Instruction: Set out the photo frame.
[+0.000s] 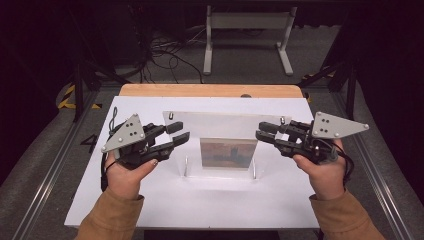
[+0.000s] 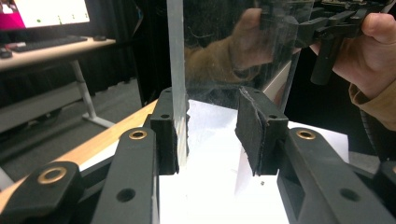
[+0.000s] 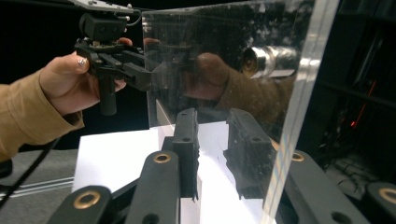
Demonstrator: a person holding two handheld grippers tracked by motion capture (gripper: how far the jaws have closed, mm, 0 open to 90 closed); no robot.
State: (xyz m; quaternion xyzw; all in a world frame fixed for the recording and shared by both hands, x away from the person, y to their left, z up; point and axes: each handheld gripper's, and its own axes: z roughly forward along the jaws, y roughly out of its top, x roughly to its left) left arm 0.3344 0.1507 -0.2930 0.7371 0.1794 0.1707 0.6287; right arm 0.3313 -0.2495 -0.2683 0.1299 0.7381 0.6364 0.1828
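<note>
Acrylic panel upright, long axis left-right; left claw and right claw open, straddling its ends.

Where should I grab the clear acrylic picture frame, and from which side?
Grip the clear acrylic picture frame by its two upright side edges, coming in from each end. It stands as a thin vertical panel, so its edges fit between open jaws. The left gripper and right gripper already straddle those edges, jaws open.

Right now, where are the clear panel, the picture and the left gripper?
Clear panel [image 1: 225,125], high view, upper face.
Picture [image 1: 227,153], high view, its centre.
Left gripper [image 1: 177,133], high view, between the fingers.
</note>
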